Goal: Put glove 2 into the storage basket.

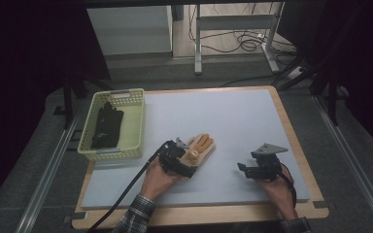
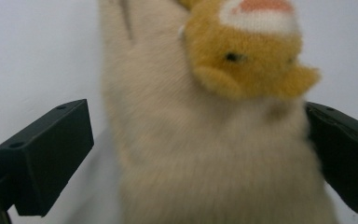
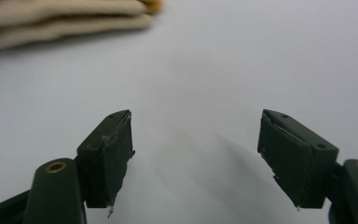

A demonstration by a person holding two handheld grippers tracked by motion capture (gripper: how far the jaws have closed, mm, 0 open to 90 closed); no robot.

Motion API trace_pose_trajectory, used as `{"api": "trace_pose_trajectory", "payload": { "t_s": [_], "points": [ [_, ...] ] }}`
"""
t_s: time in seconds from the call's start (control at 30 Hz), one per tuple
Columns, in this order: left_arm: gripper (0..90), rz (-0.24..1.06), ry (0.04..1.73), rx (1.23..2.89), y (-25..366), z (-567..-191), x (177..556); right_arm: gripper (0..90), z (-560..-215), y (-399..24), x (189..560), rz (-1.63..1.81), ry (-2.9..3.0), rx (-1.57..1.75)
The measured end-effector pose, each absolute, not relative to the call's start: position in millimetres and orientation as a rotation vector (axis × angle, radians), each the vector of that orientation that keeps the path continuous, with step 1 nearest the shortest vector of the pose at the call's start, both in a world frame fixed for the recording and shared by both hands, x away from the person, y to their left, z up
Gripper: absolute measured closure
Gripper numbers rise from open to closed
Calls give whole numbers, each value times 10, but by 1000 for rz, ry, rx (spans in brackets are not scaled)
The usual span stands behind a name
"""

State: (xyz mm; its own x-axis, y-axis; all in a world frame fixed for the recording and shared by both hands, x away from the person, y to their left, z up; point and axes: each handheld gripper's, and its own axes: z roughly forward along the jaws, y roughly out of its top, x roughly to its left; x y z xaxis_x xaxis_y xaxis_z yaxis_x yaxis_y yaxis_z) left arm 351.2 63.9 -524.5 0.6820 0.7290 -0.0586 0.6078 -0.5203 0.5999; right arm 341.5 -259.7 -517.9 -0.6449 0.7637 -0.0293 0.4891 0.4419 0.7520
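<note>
— Where's the beige glove [image 2: 200, 154]?
— On the desk [image 1: 252, 121], between the left gripper [image 1: 187, 158] fingers, which stand wide; the pads look clear of it.
— The right gripper [image 1: 246, 168]?
— Fingers wide, empty, well apart from the glove.

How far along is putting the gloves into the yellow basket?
One black glove already lies in the yellow basket. The beige plush glove sits between the left gripper's open jaws on the mat. The right gripper is open and empty. Lifting and binning remain.
</note>
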Motion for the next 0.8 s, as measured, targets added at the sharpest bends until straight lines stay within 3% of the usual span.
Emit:
{"api": "trace_pose_trajectory", "payload": {
  "t_s": [0.23, 0.33, 0.37, 0.47, 0.5, 0.53, 0.67, 0.8],
  "points": [
    [0, 297, 1050, 2331, 549, -5328, 3534, 197, -5299, -2736, 3446, 969, 2295, 1119],
    [155, 291, 1027, 2334, 542, -5290, 3492, 191, -5304, -2736, 3454, 967, 2301, 1124],
    [155, 292, 1024, 2330, 538, -5283, 3479, 191, -5305, -2734, 3453, 966, 2300, 1123],
    [268, 296, 1021, 2326, 535, -5262, 3460, 191, -5307, -2733, 3450, 967, 2299, 1123],
    [344, 295, 1020, 2325, 535, -5256, 3454, 191, -5309, -2733, 3449, 966, 2298, 1120],
    [344, 298, 1021, 2324, 534, -5249, 3448, 191, -5309, -2733, 3449, 966, 2298, 1120],
    [575, 292, 1017, 2329, 542, -5220, 3439, 191, -5310, -2733, 3448, 967, 2298, 1121],
    [672, 293, 1009, 2329, 553, -5190, 3417, 191, -5310, -2733, 3447, 967, 2297, 1121]
  ]
}}
